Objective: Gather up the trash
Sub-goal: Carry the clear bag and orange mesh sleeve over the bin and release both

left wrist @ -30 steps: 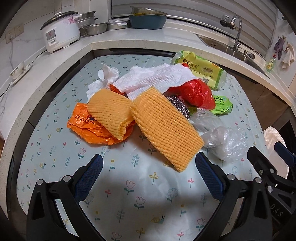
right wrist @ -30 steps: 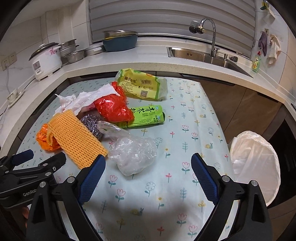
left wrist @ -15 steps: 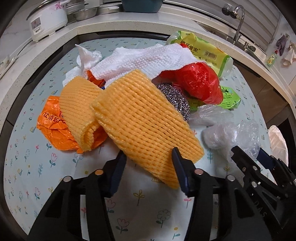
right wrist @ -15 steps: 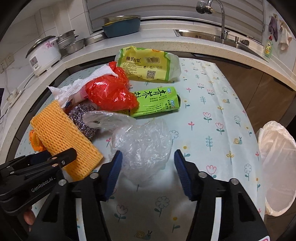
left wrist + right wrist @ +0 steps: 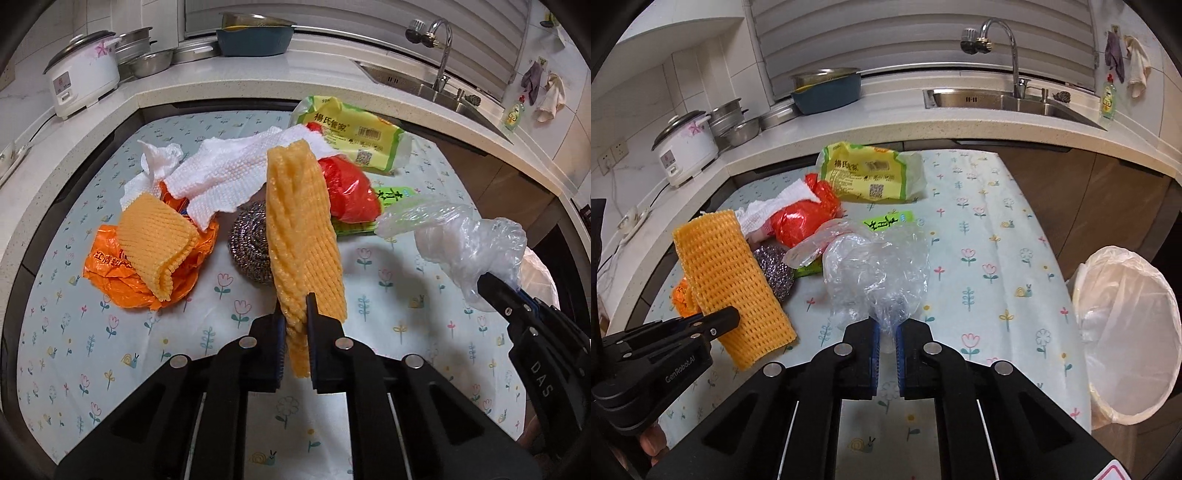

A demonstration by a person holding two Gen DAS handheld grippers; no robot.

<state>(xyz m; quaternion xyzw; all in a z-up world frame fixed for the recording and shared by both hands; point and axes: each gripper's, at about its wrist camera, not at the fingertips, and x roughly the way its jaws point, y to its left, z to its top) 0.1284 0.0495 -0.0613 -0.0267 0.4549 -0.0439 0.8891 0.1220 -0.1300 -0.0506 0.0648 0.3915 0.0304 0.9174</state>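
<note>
Left gripper (image 5: pixel 295 325) clamped on one end of the foam net (image 5: pixel 301 236); net is lifted off the table (image 5: pixel 55 332), its far end up over the scrubber (image 5: pixel 249 242) and red bag (image 5: pixel 349 192). Right gripper (image 5: pixel 885 341) pinched on the clear bag (image 5: pixel 877 271), bag bunched above the fingers, clear of the table near its right edge. Bin (image 5: pixel 1126 332) with white liner sits just off the table's right edge. Left on the table: second net (image 5: pixel 155 240) on the orange bag (image 5: pixel 110 273) near the left edge, paper towel (image 5: pixel 236 173) mid-pile, yellow-green packet (image 5: pixel 354 136) at the far edge, green carton (image 5: pixel 886 221) partly hidden behind the clear bag.
</note>
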